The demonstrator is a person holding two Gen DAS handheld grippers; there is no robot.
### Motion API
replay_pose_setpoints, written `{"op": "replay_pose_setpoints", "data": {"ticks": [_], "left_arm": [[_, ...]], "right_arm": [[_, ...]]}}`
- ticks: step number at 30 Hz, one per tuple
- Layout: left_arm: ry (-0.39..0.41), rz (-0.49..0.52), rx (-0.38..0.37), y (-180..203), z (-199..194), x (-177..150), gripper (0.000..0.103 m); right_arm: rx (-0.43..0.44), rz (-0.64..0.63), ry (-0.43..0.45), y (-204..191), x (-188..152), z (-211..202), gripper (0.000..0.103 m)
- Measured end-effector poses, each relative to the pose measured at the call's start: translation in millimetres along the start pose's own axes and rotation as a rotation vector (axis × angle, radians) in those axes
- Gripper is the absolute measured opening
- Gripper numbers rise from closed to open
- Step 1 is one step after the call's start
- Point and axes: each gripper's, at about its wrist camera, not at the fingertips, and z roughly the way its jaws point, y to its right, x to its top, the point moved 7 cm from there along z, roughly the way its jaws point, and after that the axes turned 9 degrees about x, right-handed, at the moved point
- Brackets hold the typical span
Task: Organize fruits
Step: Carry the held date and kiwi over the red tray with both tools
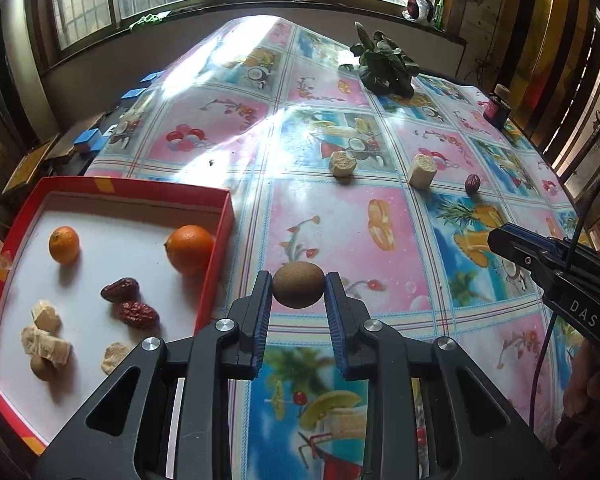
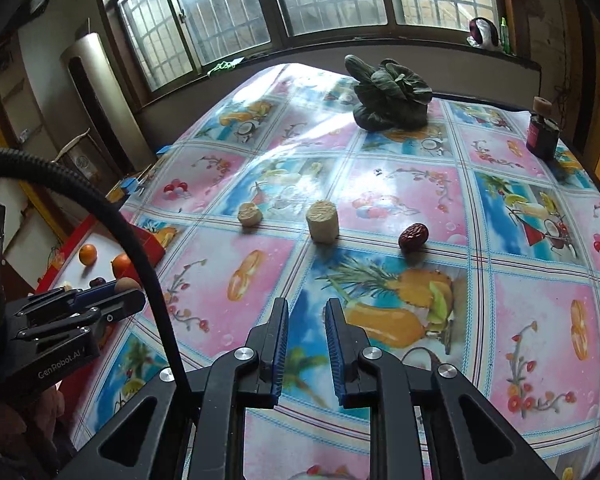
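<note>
My left gripper [image 1: 299, 285] is shut on a brown kiwi [image 1: 299, 285] and holds it above the table, just right of the red tray [image 1: 218, 203]. The tray holds two oranges [image 1: 189, 250], two red dates [image 1: 138, 314] and several pale chunks [image 1: 46, 316]. My right gripper [image 2: 306, 312] is open and empty above the tablecloth. On the table beyond it lie a red date [image 2: 413, 235] and two pale cylinders [image 2: 321, 222]. The left gripper with the kiwi also shows in the right wrist view [image 2: 126, 285].
A leafy green vegetable [image 2: 390, 96] lies at the far side of the table. A dark jar [image 2: 543, 136] stands at the far right. The table has a fruit-print cloth [image 2: 380, 184]. Windows run along the back wall. Blue boxes [image 1: 86, 138] sit off the table's left edge.
</note>
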Motion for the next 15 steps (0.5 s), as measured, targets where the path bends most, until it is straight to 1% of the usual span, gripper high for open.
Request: {"op": "replay_pose_setpoints", "data": {"ticks": [3, 5, 6, 7, 8, 9, 12, 13, 15], "left_arm": [[0.010, -0.008, 0.009, -8.8, -7.4, -4.1, 0.026], [0.022, -0.017, 0.008, -12.4, -12.1, -5.2, 0.026], [0.024, -0.020, 0.003, -13.1, -13.4, -5.6, 0.026], [0.024, -0.022, -0.003, -13.2, -14.2, -6.3, 0.026], [0.023, -0.024, -0.008, -13.5, -14.7, -7.0, 0.026], [0.020, -0.024, -0.009, -13.8, -14.4, -8.1, 0.026], [0.004, -0.027, -0.014, -15.4, -11.0, -10.9, 0.026], [-0.001, -0.027, -0.016, -15.9, -9.8, -11.4, 0.026], [-0.006, -0.029, -0.016, -17.5, -7.8, -11.0, 0.026]], "right_arm": [[-0.032, -0.030, 0.001, -2.5, -1.4, -4.7, 0.018], [-0.062, -0.004, 0.017, 11.4, 3.7, -7.8, 0.019], [-0.089, 0.009, 0.017, 21.9, 7.1, -6.7, 0.026], [-0.142, 0.009, 0.010, 33.2, 10.4, -3.1, 0.039], [-0.200, 0.009, 0.008, 44.6, 13.3, 0.7, 0.045], [-0.230, 0.013, 0.008, 53.4, 16.0, 5.4, 0.045], [-0.202, 0.029, 0.001, 67.6, 24.6, 18.0, 0.045], [-0.199, 0.010, -0.011, 68.5, 28.2, 24.0, 0.045], [-0.228, -0.051, -0.034, 69.1, 34.8, 35.6, 0.045]]}}
